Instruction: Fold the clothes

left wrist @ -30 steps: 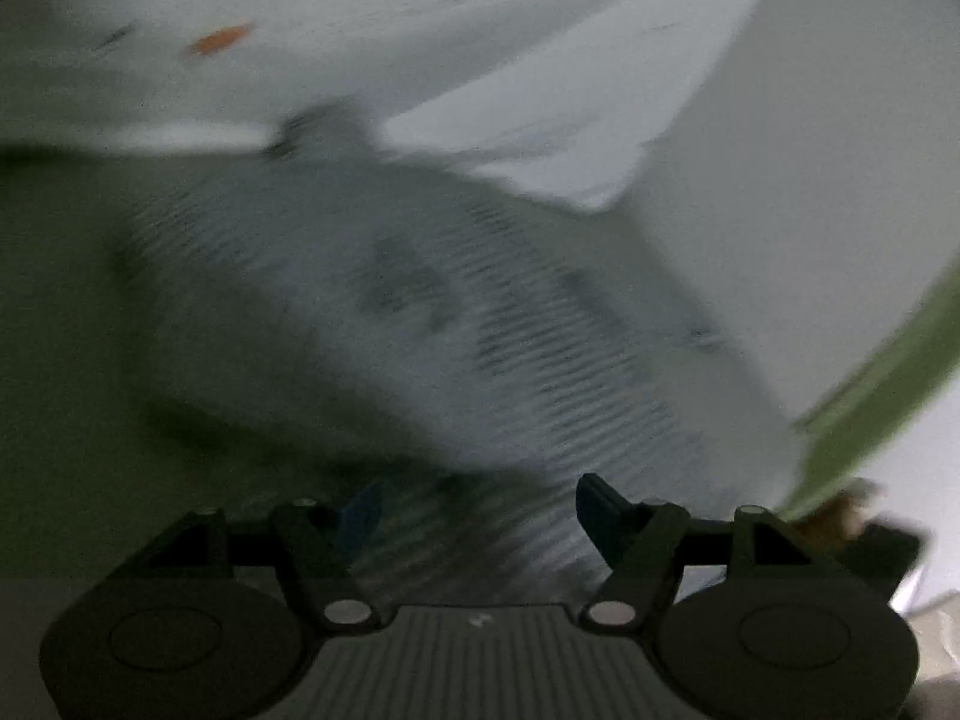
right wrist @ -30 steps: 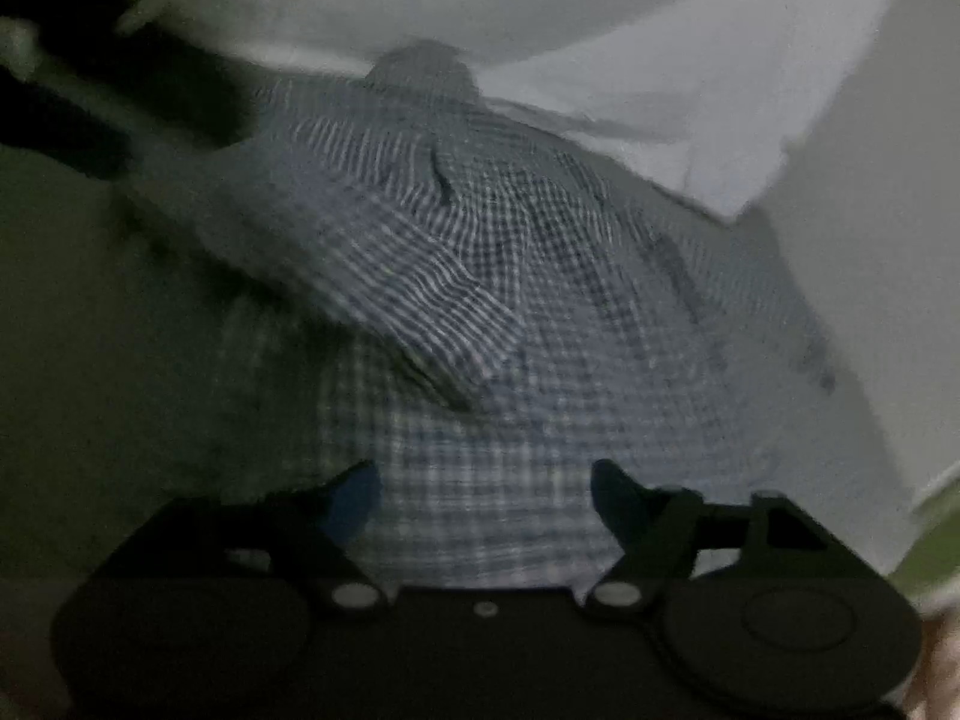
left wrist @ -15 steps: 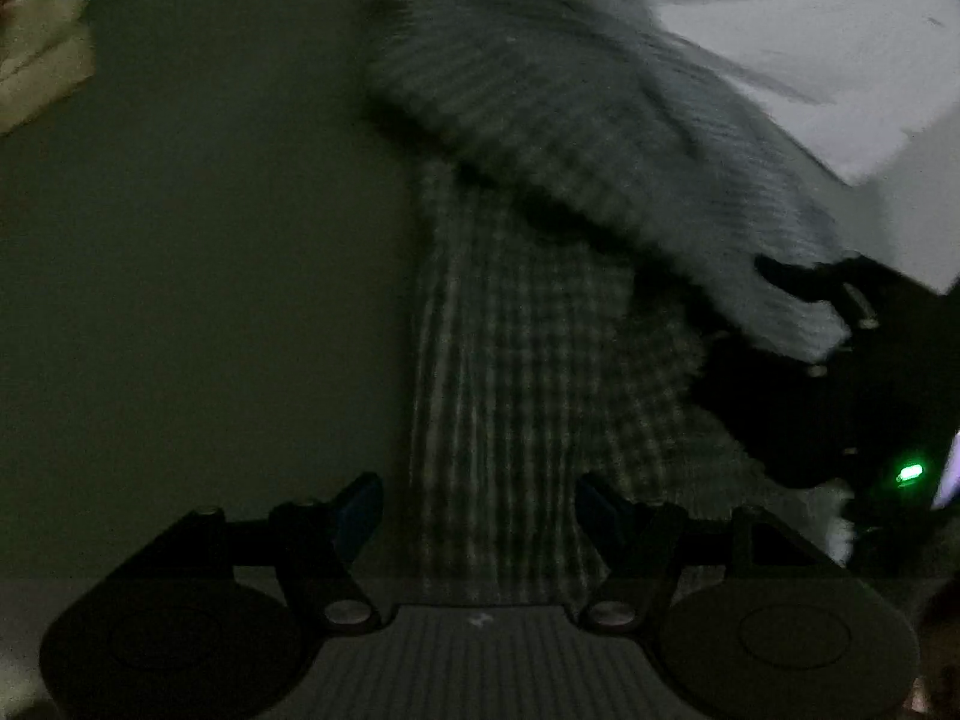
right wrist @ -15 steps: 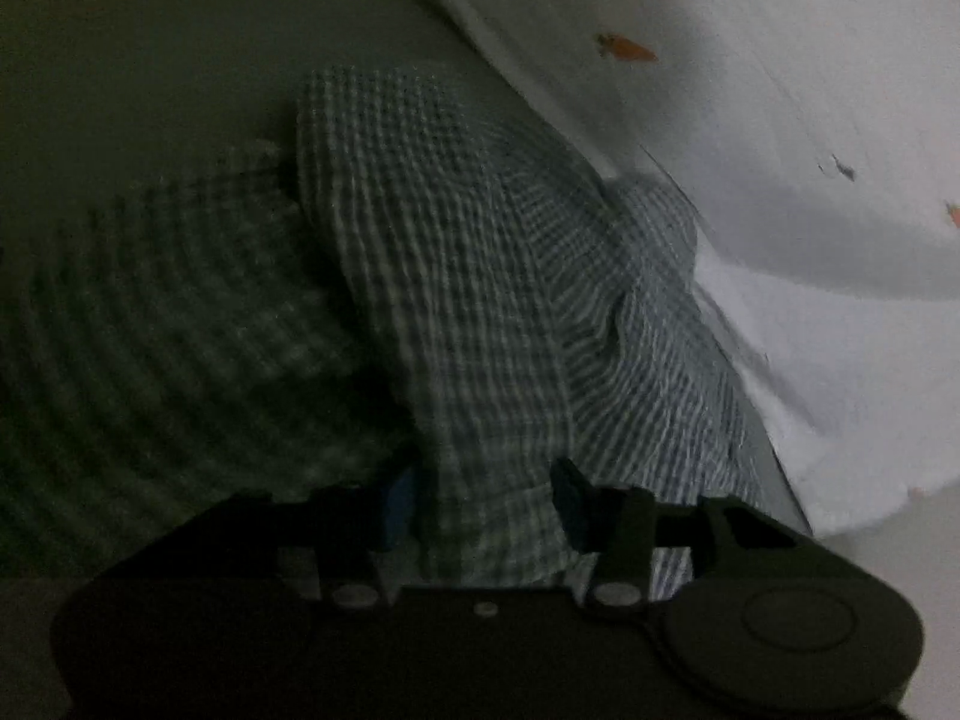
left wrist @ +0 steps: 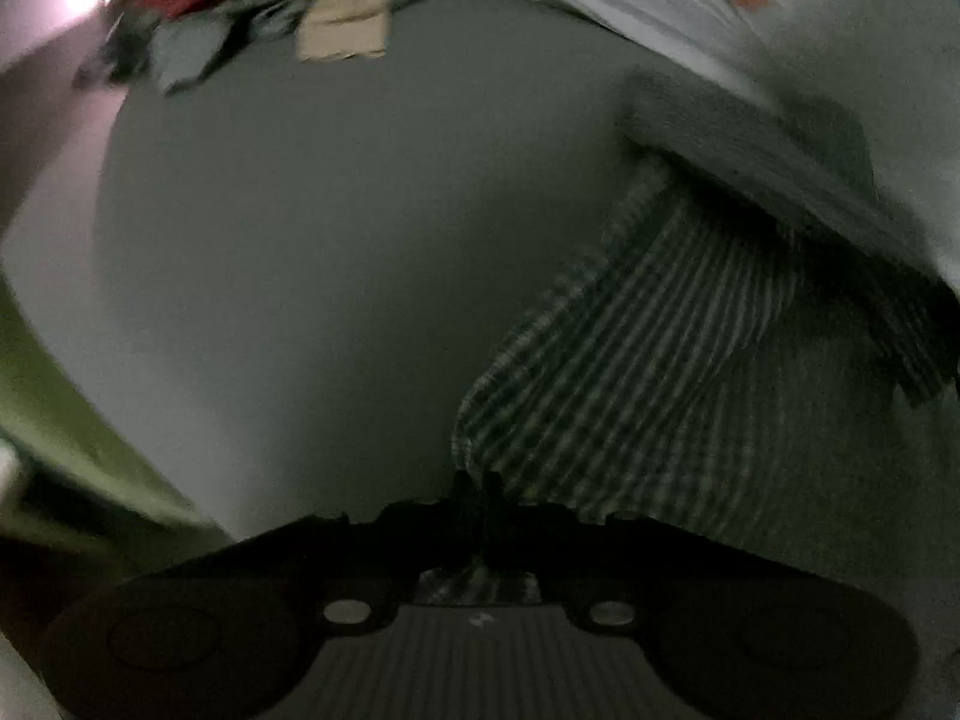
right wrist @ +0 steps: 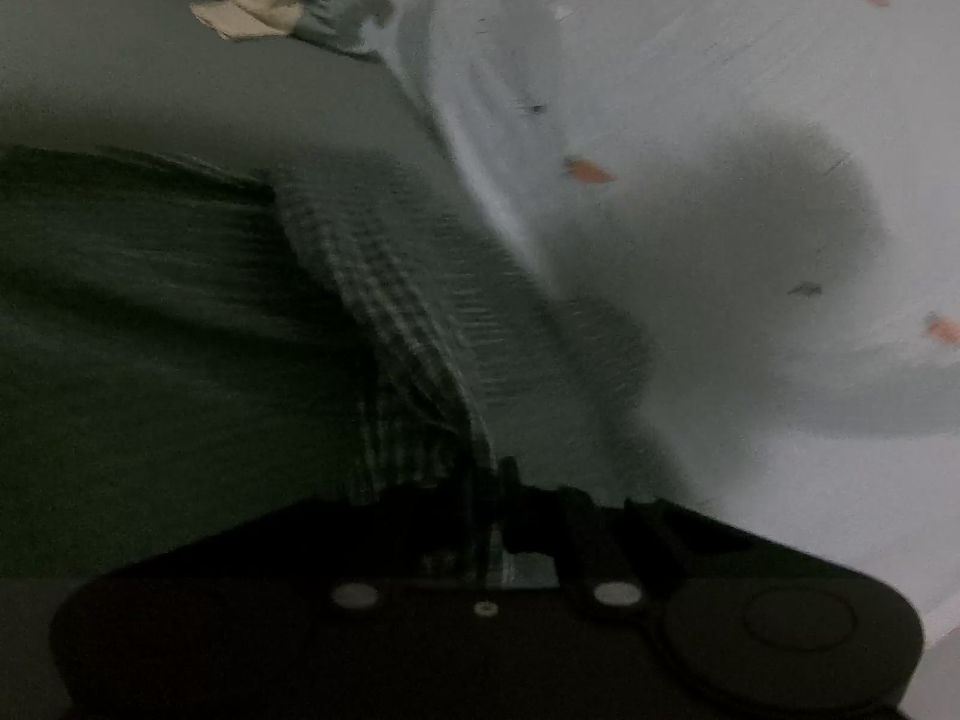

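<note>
Checked shirt (left wrist: 648, 372) pinched by both jaws; only right view shows white sheet's (right wrist: 690, 90) shadow.

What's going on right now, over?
Left gripper shut on checked shirt. Right gripper shut on same shirt. Clothes pile far off, nothing blocking.

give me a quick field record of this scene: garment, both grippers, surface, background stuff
garment: blue-and-white checked cotton shirt, partly folded on the bed
left gripper: jaws shut on a shirt edge
right gripper: jaws shut on a shirt fold
surface: plain grey-green bed sheet
beside shirt: white sheet with small orange prints
background: heap of red, beige and grey clothes at the far end
image quality: dim, motion-blurred
</note>
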Demonstrator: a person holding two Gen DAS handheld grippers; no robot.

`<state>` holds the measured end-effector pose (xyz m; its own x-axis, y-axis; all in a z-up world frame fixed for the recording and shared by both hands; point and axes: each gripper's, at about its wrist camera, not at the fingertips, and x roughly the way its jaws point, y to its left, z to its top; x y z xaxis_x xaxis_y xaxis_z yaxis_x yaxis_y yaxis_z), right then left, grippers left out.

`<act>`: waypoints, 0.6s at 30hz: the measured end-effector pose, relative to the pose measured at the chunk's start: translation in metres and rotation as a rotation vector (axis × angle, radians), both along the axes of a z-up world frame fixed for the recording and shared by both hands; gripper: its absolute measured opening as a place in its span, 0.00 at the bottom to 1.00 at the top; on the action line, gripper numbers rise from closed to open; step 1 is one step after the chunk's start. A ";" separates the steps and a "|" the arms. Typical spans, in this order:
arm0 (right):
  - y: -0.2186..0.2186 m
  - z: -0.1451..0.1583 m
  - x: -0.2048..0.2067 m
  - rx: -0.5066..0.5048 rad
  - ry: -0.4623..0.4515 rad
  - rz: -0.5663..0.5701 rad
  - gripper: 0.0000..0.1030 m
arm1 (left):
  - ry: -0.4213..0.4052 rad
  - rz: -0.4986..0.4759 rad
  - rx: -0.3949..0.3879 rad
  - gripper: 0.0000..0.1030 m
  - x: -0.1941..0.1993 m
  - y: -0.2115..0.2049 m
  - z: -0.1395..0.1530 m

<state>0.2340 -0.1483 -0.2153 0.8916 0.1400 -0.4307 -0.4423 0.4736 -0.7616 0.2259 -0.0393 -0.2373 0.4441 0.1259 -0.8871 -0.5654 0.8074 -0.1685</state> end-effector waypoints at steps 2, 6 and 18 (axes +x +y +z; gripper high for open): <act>-0.019 0.018 0.023 0.010 -0.048 -0.041 0.07 | -0.033 -0.027 -0.001 0.01 -0.004 -0.008 0.019; -0.063 0.035 0.062 0.034 -0.064 -0.183 0.07 | -0.119 -0.120 -0.067 0.01 -0.015 -0.038 0.061; -0.187 0.046 0.141 0.126 0.017 -0.620 0.33 | 0.203 -0.533 -0.202 0.23 0.008 -0.146 0.008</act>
